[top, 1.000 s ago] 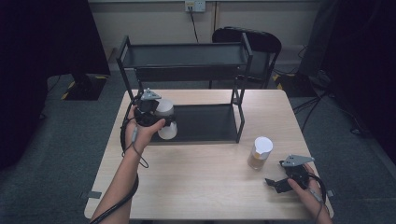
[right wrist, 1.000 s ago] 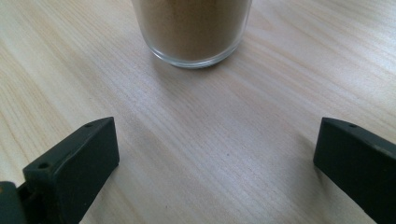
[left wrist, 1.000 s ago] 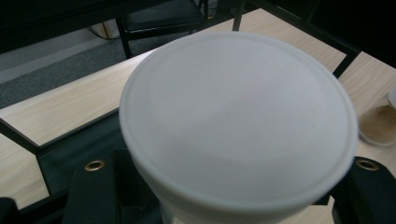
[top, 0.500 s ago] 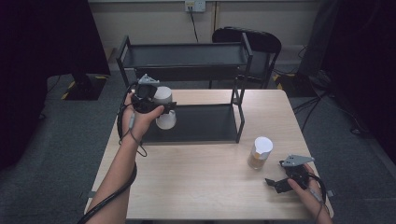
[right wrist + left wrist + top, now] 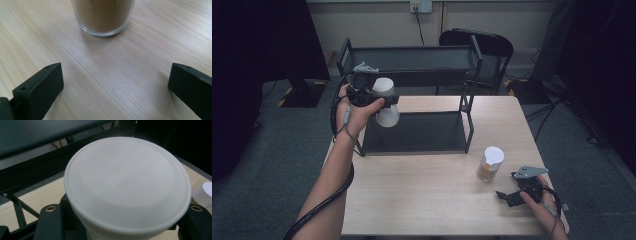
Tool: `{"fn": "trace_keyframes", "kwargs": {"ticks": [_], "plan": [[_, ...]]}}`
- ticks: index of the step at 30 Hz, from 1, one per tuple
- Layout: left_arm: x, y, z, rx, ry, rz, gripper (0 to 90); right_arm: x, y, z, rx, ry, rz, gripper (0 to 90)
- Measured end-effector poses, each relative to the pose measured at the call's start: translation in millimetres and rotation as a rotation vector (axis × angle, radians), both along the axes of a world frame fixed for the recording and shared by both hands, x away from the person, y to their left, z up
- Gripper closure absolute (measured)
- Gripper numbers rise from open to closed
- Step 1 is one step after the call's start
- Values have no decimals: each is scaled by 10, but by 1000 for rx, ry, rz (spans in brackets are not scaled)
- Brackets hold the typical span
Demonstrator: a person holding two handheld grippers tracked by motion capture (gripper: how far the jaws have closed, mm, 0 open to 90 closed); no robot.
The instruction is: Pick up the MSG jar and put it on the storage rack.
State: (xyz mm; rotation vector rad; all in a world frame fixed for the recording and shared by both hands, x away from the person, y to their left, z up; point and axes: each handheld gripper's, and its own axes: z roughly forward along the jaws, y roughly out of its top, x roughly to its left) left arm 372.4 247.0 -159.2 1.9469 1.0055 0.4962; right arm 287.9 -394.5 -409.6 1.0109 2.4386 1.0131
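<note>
My left gripper [image 5: 379, 102] is shut on a white lidded container [image 5: 384, 100], held in the air at the left front of the black two-tier rack [image 5: 469, 60], about level with its upper shelf. In the left gripper view the container's white lid [image 5: 125, 185] faces the camera, with a black jaw on each side of its body. A glass jar of brown powder with a white lid [image 5: 489, 164] stands on the table at the right. My right gripper [image 5: 508, 194] rests on the table just in front of the jar [image 5: 103, 15], jaws wide open [image 5: 115, 85] and nothing between them.
The rack stands on the far half of the light wooden table [image 5: 422, 190]; its lower shelf [image 5: 417, 132] is bare. A black chair [image 5: 484, 45] stands behind the table. The table edges fall off to grey carpet on both sides.
My left hand has lifted the white container from lower-shelf height up toward the rack's upper shelf. The right gripper and the brown jar have stayed put.
</note>
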Motion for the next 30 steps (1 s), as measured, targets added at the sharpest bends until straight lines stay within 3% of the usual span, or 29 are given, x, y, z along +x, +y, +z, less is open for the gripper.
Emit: {"fn": "trace_keyframes", "kwargs": {"ticks": [6, 24, 30], "plan": [[13, 9, 151, -11, -9, 2, 352, 0, 0, 0, 0, 0, 0, 0], [101, -45, 690, 15, -13, -35, 351, 1, 0, 1, 0, 1, 0, 0], [98, -38, 866, -1, -23, -39, 351, 1, 0, 1, 0, 1, 0, 0]]}}
